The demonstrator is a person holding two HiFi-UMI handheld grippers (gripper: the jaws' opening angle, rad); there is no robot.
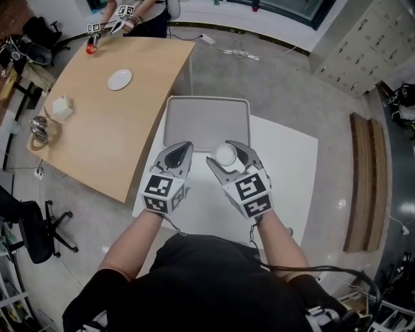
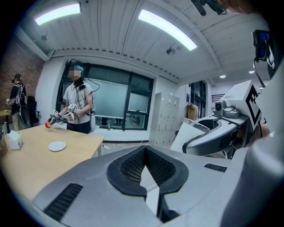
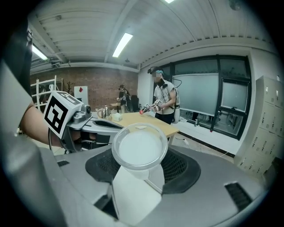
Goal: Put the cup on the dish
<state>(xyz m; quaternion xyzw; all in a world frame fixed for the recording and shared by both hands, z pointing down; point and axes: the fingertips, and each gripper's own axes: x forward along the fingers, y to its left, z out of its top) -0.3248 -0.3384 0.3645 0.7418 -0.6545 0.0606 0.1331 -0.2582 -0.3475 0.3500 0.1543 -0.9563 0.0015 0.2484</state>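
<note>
My right gripper [image 1: 227, 155] is shut on a white translucent cup [image 1: 225, 154], held in the air over the near edge of a grey tray [image 1: 206, 120]. In the right gripper view the cup [image 3: 140, 148] sits between the black pads [image 3: 177, 170], its round face towards the camera. My left gripper [image 1: 185, 150] hovers just left of it, shut with nothing in it; its tips meet in the left gripper view [image 2: 144, 150]. The dish, a small white plate [image 1: 120, 79], lies on the wooden table [image 1: 97, 136] far to the left, also seen in the left gripper view [image 2: 57, 146].
The tray rests on a white table [image 1: 292, 168]. On the wooden table stand a white box [image 1: 63, 107] and a metal kettle [image 1: 40, 130]. At its far end another person [image 1: 130, 16] holds grippers on a red object [image 1: 91, 48]. An office chair [image 1: 39, 227] stands at the left.
</note>
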